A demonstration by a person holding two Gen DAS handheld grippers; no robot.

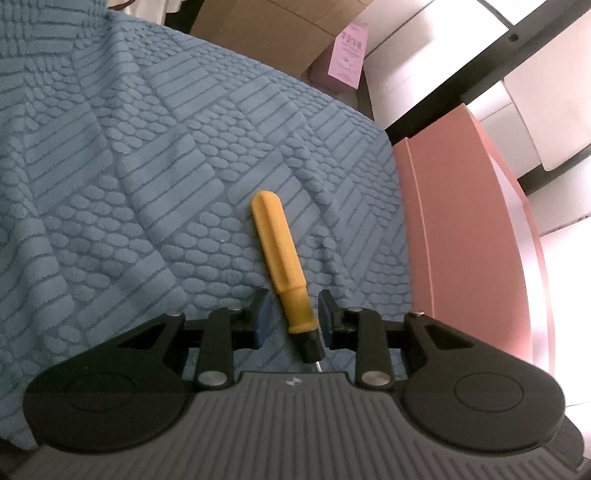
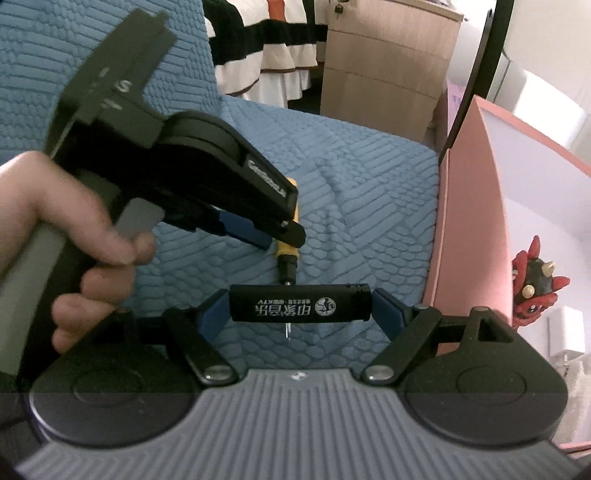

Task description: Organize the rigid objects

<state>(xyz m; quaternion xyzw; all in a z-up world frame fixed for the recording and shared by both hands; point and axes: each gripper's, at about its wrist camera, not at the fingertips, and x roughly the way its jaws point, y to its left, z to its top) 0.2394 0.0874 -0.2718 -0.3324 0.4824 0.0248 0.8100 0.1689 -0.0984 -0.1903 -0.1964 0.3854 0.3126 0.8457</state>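
Note:
A yellow-handled screwdriver [image 1: 279,258] lies on the blue textured blanket [image 1: 129,184], handle pointing away, black collar and metal tip toward me. My left gripper [image 1: 291,314] is open, its jaws standing on either side of the handle's lower end without touching it. In the right wrist view my right gripper [image 2: 299,304] is shut on a black lighter [image 2: 299,303] with white print, held crosswise above the blanket. The left gripper [image 2: 269,232] shows there too, over the screwdriver [image 2: 288,258], mostly hiding it.
A pink box [image 1: 469,236] stands at the blanket's right edge; it also shows in the right wrist view [image 2: 469,206]. A red horned toy figure [image 2: 535,284] sits inside it. Cardboard boxes [image 1: 273,33] and a wooden cabinet [image 2: 384,62] stand behind.

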